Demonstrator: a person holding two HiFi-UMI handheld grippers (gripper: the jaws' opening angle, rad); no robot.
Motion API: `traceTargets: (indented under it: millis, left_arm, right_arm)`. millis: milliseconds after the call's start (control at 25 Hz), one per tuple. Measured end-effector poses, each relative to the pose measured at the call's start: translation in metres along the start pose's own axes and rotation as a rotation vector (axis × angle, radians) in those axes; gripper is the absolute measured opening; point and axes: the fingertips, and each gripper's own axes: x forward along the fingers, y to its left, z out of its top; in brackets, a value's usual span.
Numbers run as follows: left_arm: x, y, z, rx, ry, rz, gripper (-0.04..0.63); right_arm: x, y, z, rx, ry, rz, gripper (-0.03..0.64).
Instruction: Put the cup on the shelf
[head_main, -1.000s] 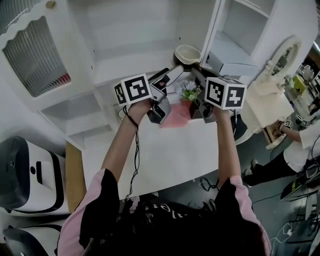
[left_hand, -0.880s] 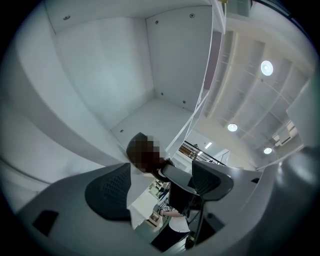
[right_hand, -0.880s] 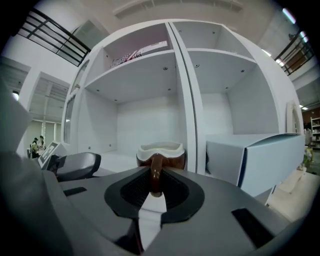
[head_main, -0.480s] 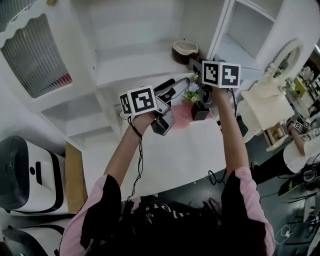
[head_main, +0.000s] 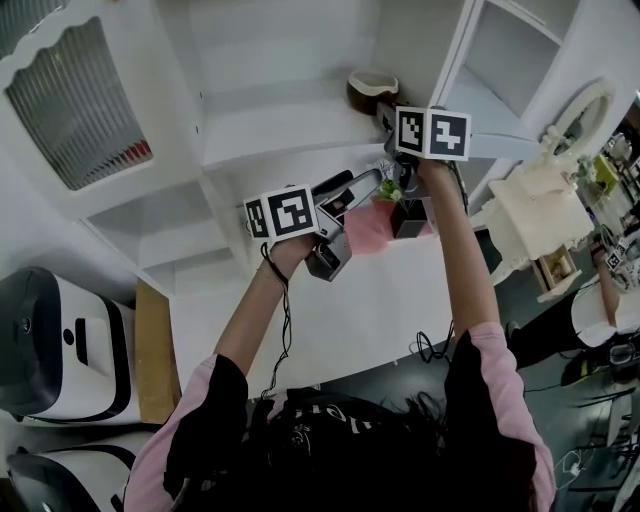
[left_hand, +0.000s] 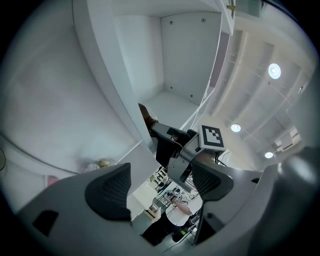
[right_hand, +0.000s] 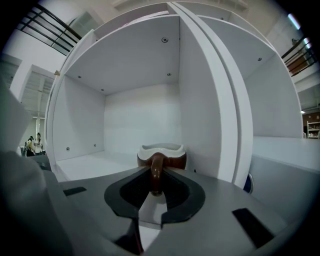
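Note:
A brown cup (head_main: 372, 88) with a cream inside is at the right end of the white shelf board (head_main: 270, 130), close to the upright divider. My right gripper (head_main: 385, 115) is shut on the cup's handle. In the right gripper view the cup (right_hand: 162, 152) sits just beyond my right gripper (right_hand: 156, 192), low over the shelf floor (right_hand: 90, 162); I cannot tell whether it touches. My left gripper (head_main: 358, 184) hangs lower, over the table, open and holding nothing. In the left gripper view, my left gripper (left_hand: 160, 187) points up at the right gripper (left_hand: 167, 137).
A small flower pot (head_main: 388, 190) and a pink thing (head_main: 365, 228) stand on the white table (head_main: 340, 310) below the shelf. A white ornate stand (head_main: 540, 205) is at the right, with a person (head_main: 610, 300) beyond it. A white machine (head_main: 55, 340) stands at the left.
The right gripper has carried the cup up from over the table to the shelf compartment. The left gripper has dropped back and away from the cup.

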Motion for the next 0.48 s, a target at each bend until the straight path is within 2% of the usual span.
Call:
traceTargets:
  millis: [160,280,480]
  left_arm:
    - [-0.009,-0.001,-0.006,-0.003,0.009,-0.003,0.383]
    - [-0.019,-0.001,-0.010,-0.020,0.002,-0.001,0.383]
    - [-0.038,-0.004,-0.025,-0.054,-0.016,-0.008,0.383]
  right_arm:
    - [-0.002,0.004,-0.002,-0.029,-0.023,0.012,0.082]
    - [-0.006,0.011,-0.005,-0.054,-0.027,0.010,0.181]
    - [-0.026,0.017,-0.007,-0.067,-0.065,0.005,0.181]
